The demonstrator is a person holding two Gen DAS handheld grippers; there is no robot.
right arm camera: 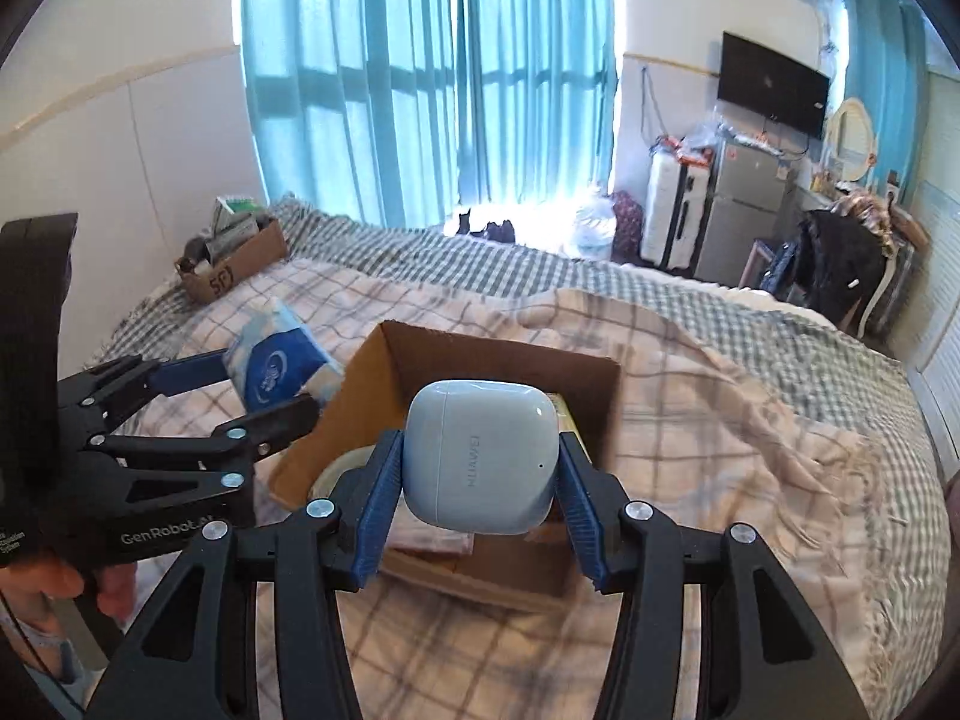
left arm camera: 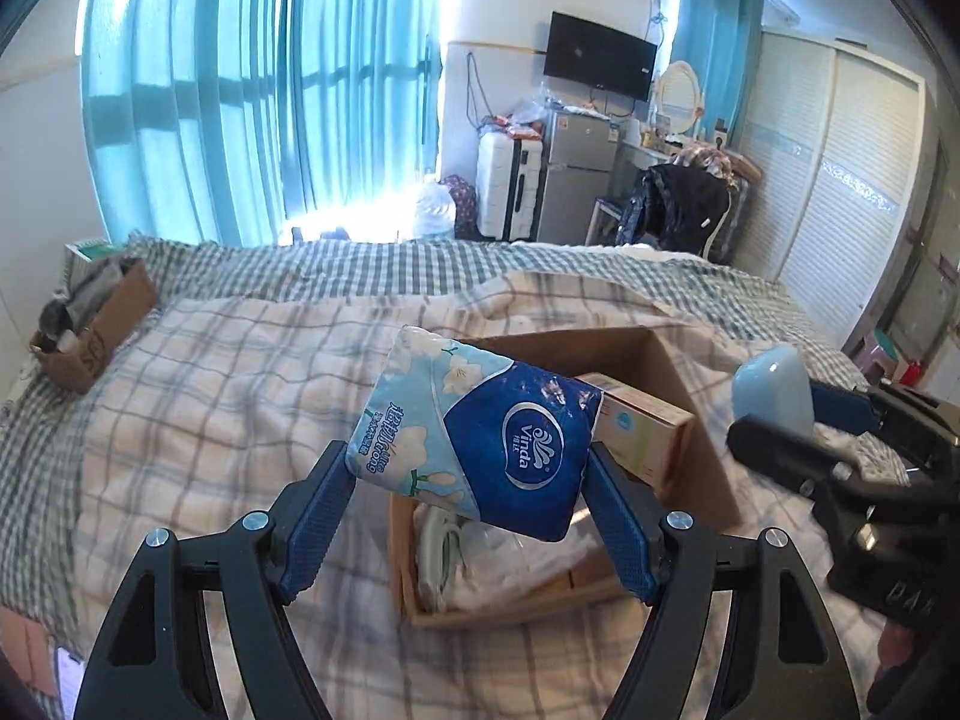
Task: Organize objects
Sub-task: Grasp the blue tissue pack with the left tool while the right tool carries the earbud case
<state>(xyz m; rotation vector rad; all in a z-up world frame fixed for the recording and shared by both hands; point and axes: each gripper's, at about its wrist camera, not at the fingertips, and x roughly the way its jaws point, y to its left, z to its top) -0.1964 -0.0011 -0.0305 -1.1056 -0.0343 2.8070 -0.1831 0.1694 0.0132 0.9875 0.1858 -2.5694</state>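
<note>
My left gripper (left arm camera: 471,456) is shut on a blue Vinda tissue pack (left arm camera: 480,432) and holds it in the air above an open cardboard box (left arm camera: 696,420) on the bed. My right gripper (right arm camera: 480,450) is shut on a pale blue Huawei earbud case (right arm camera: 480,456), held above the same box (right arm camera: 372,372). The right gripper with the case (left arm camera: 774,390) also shows at the right of the left wrist view. The left gripper with the tissue pack (right arm camera: 276,366) shows at the left of the right wrist view. A small carton (left arm camera: 642,426) and white items lie inside the box.
A checked blanket (left arm camera: 240,396) covers the bed. A second cardboard box (left arm camera: 96,324) full of items sits at the bed's far left corner (right arm camera: 240,258). Beyond the bed stand curtains, a white suitcase (left arm camera: 507,186), a fridge, a chair with clothes and a wardrobe.
</note>
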